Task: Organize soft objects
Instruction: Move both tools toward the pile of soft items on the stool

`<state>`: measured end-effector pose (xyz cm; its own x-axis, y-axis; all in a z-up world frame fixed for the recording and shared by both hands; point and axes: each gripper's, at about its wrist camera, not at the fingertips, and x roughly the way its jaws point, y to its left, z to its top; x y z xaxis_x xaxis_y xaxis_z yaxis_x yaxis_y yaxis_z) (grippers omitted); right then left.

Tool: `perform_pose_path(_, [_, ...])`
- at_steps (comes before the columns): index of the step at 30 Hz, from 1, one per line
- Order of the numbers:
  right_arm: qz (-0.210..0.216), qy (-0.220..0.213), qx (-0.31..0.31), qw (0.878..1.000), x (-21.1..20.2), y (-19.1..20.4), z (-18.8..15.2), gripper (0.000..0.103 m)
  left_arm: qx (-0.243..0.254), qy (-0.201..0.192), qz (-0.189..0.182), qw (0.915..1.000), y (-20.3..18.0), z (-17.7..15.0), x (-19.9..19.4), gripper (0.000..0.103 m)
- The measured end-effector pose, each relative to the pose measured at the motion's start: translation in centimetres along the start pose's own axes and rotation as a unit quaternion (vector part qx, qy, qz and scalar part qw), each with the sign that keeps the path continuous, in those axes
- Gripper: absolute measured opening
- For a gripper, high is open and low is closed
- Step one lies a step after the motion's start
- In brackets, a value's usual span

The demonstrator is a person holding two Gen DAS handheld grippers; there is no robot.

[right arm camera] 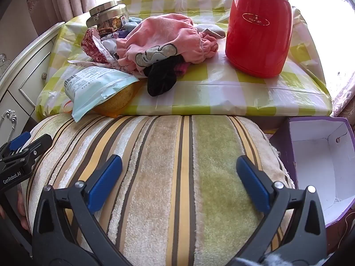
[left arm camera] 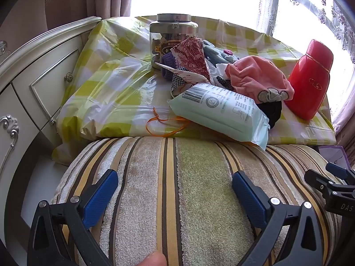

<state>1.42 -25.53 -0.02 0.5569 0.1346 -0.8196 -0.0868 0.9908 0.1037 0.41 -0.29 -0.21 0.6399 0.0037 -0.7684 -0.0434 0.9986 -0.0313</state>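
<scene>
Both grippers — left gripper [left arm camera: 175, 190] and right gripper [right arm camera: 179, 177] — hovered over the striped cushion [right arm camera: 166, 166], jaws spread wide and holding nothing. Beyond the cushion, on the desk [right arm camera: 221, 88], lay the pile of clothes [right arm camera: 164, 44], with a wipes pack [left arm camera: 221, 113] at its near-left edge — a red flask [right arm camera: 259, 26] stood right of the pile.

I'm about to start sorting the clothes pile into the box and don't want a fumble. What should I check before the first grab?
1. Left gripper open, nothing held: ok.
2. Right gripper open, nothing held: ok.
3. Purple box open, nothing seen inside: ok.
4. Pink garment on top of the pile, unobstructed: ok.
5. Red flask upright, close beside the pile: not ok, knock risk.
6. Wipes pack overhangs the table edge: not ok.
</scene>
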Motion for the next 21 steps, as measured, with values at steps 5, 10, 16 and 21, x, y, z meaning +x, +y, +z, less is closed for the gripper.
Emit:
perform_pose_path(5, [0.002, -0.009, 0.000, 1.000, 0.0, 0.2, -0.7, 0.103, -0.003, 0.002, -0.001, 1.0000, 0.0, 0.0, 0.0, 0.103])
perform_pose_path(10, [-0.009, -0.010, -0.007, 1.000, -0.5, 0.6, -1.2, 0.103, -0.014, 0.003, -0.004, 0.9999, 0.3, 0.2, -0.4, 0.103])
perform_pose_path(16, [-0.007, -0.001, -0.011, 1.000, 0.4, 0.5, -0.6, 0.103, -0.028, -0.021, -0.046, 0.9983, 0.3, 1.3, -1.7, 0.103])
perform_pose_path(21, [-0.005, 0.018, -0.007, 1.000, 0.7, 0.4, 0.1, 0.103, -0.073, 0.000, -0.118, 0.9903, 0.6, 2.8, -0.3, 0.100])
